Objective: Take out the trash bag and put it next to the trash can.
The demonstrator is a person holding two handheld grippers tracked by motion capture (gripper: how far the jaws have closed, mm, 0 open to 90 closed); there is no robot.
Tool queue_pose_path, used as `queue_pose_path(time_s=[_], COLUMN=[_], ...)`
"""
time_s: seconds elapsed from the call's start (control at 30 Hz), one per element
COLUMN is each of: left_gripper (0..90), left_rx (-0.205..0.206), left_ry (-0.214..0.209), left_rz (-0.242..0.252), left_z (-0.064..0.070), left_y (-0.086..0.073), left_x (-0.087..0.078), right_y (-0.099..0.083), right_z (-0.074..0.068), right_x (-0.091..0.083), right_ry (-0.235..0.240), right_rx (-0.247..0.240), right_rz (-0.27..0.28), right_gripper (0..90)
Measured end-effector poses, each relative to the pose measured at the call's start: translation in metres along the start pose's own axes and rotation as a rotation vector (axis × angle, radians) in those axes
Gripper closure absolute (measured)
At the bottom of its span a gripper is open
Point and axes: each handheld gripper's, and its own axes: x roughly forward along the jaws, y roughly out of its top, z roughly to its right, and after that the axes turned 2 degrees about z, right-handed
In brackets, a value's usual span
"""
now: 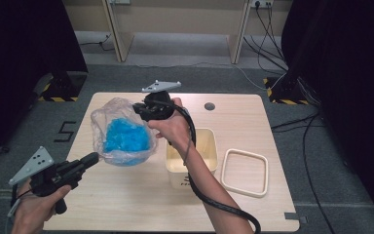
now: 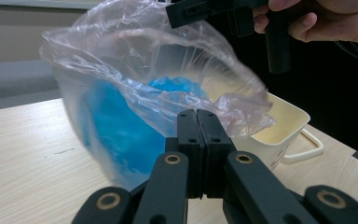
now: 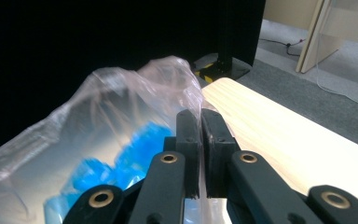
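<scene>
A clear plastic bag (image 1: 121,124) with a crumpled blue mass (image 1: 126,137) inside hangs over the left half of the wooden table (image 1: 126,204). My right gripper (image 1: 139,108) is shut on the bag's far upper edge; in the right gripper view the film runs down between the jaws (image 3: 200,116). My left gripper (image 1: 95,157) is at the bag's near left edge, jaws pressed together (image 2: 198,114) where the bag's rim (image 2: 233,109) comes down to their tips. The bag (image 2: 135,93) looks stretched between the two grippers.
A cream open bin (image 1: 213,151) stands right of the bag, partly behind the right forearm. A cream rectangular frame (image 1: 264,173) lies flat to its right. A dark round grommet (image 1: 209,106) sits near the far edge. Black curtains flank the table.
</scene>
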Motion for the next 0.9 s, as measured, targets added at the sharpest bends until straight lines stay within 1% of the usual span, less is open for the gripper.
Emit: queue_pose_path(time_s=[0.1,0.17,0.3,0.37,0.47,0.5,0.6,0.7,0.77,0.83,0.87,0.9], left_gripper=[88.4,88.4,88.4,88.4,88.4,88.4,88.4,88.4,88.4,88.3,88.2,88.2], left_rx=[-0.004,-0.01,-0.037,-0.048,-0.053,-0.053,-0.055,-0.054,-0.041,-0.028,-0.024,-0.02], left_ry=[0.007,0.011,0.021,0.023,0.025,0.025,0.042,0.053,0.073,0.091,0.1,0.111], left_rz=[-0.015,-0.03,-0.054,-0.065,-0.081,-0.087,-0.106,-0.126,-0.142,-0.16,-0.171,-0.183], left_z=[-0.002,-0.005,-0.011,-0.013,-0.014,-0.014,-0.015,-0.015,-0.016,-0.018,-0.02,-0.022], left_y=[-0.004,-0.009,-0.023,-0.028,-0.035,-0.037,-0.046,-0.057,-0.063,-0.068,-0.071,-0.074], left_x=[0.0,0.002,0.007,0.009,0.013,0.014,0.019,0.025,0.028,0.031,0.032,0.032], right_y=[-0.001,-0.004,-0.014,-0.019,-0.027,-0.03,-0.036,-0.044,-0.048,-0.05,-0.05,-0.049], right_z=[0.0,0.001,0.002,0.003,0.006,0.007,0.009,0.01,0.009,0.009,0.009,0.009], right_x=[0.003,0.005,0.014,0.018,0.025,0.027,0.034,0.042,0.046,0.048,0.048,0.048], right_ry=[-0.01,-0.02,-0.037,-0.044,-0.051,-0.054,-0.065,-0.081,-0.091,-0.097,-0.101,-0.106], right_rx=[-0.005,-0.008,-0.017,-0.012,-0.004,-0.009,-0.005,-0.017,-0.026,-0.025,-0.026,-0.029], right_rz=[-0.011,-0.027,-0.065,-0.078,-0.096,-0.102,-0.118,-0.154,-0.168,-0.185,-0.179,-0.172], right_gripper=[86.9,86.8,86.6,86.4,86.2,86.1,85.8,84.8,81.3,76.0,74.0,69.3])
